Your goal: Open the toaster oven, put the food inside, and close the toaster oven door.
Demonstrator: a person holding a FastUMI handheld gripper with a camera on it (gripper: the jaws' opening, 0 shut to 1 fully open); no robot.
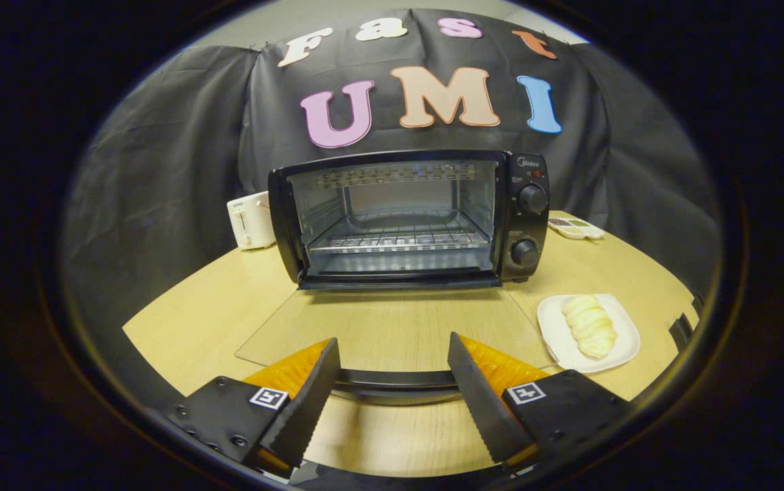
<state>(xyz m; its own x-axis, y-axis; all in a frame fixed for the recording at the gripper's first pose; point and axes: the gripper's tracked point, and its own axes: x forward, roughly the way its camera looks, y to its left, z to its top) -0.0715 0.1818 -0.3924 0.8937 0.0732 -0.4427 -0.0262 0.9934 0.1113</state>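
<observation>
Oven [409, 215] on the bench [187, 320], door [392, 327] folded flat, its handle [395, 379] between the spread fingers of the claw [392, 354]. Food [589, 326] lies on a plate [627, 341] (right of the door).

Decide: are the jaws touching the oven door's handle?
Cannot tell. In the gripper view the open gripper straddles the handle of the lowered glass door, with the bar running between the jaws; its ends pass behind them, hiding any contact.
</observation>
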